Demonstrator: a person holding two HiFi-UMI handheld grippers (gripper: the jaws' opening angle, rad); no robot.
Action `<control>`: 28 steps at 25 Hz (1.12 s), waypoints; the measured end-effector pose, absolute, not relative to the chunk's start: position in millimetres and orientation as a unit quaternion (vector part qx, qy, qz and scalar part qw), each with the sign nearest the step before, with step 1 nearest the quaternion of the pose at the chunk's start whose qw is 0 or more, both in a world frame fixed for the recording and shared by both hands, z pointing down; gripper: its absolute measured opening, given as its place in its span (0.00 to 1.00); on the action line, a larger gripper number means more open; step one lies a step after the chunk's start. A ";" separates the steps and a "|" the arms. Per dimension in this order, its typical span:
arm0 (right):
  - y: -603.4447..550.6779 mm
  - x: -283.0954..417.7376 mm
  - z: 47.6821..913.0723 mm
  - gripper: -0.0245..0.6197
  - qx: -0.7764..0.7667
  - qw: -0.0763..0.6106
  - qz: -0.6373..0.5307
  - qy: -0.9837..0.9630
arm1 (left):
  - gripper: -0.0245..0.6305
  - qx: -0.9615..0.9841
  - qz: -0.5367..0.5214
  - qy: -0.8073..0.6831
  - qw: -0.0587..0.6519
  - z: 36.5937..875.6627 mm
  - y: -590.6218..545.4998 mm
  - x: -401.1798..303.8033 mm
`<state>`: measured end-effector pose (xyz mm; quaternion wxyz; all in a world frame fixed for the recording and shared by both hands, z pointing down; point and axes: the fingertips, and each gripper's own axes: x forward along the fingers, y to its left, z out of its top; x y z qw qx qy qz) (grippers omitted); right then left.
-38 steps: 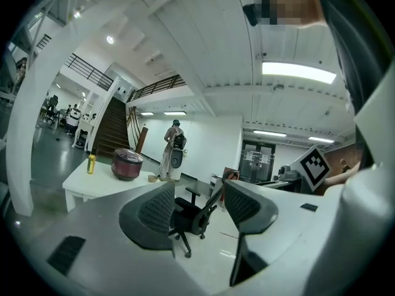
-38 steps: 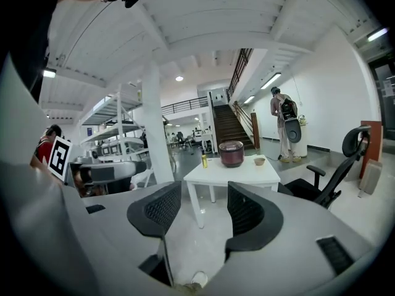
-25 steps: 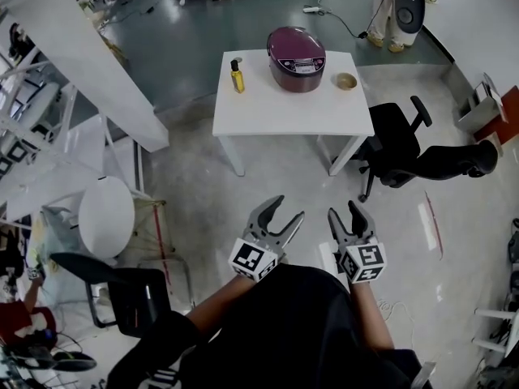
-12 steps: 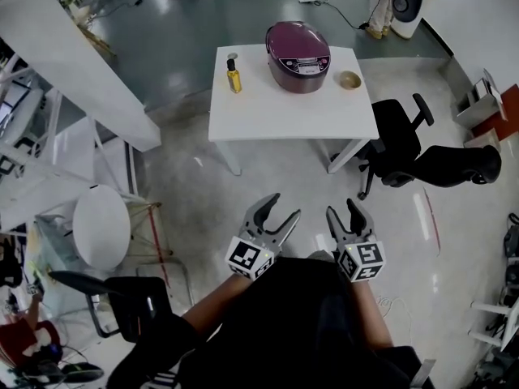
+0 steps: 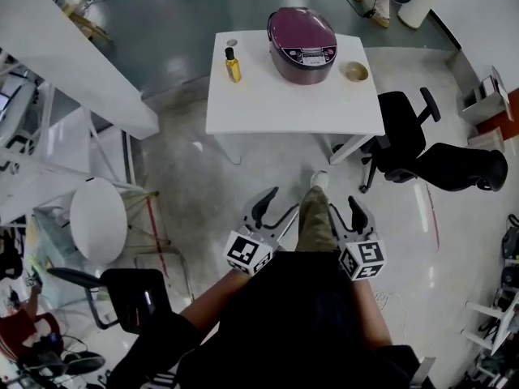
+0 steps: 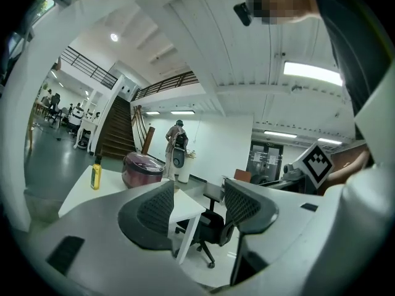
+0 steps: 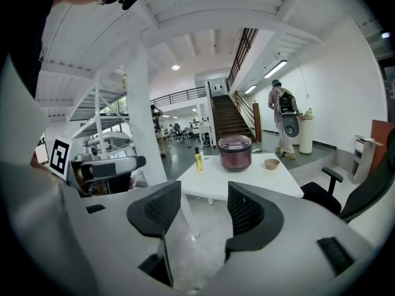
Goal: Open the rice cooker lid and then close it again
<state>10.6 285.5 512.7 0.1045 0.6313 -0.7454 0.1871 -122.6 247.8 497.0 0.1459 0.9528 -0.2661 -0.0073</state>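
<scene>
Round maroon plastic rice cooker (image 5: 302, 44) is seen at 12 o'clock — well beyond left gripper (image 5: 276, 205) & right gripper (image 5: 347, 211), approx. equally near, jaws spread wide, empty.

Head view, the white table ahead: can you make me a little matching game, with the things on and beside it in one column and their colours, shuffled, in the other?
Things:
1. rice cooker
2. oil bottle
3. small bowl
4. office chair

Colours:
A. yellow
B. black
C. maroon
D. tan

Pairs: 1-C, 2-A, 3-D, 4-B.
</scene>
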 end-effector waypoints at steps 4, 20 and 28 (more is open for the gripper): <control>254.8 28.7 512.0 0.36 0.640 0.085 0.180 -0.742 | 0.39 0.945 -0.004 -0.291 0.146 497.8 225.0 -120.5; 100.4 105.7 512.9 0.36 0.553 0.098 0.172 -0.809 | 0.40 0.937 0.031 -0.327 0.121 492.0 93.8 -26.7; 41.8 139.1 510.3 0.36 0.508 0.093 0.169 -0.840 | 0.40 0.918 0.025 -0.377 0.120 488.2 47.7 9.9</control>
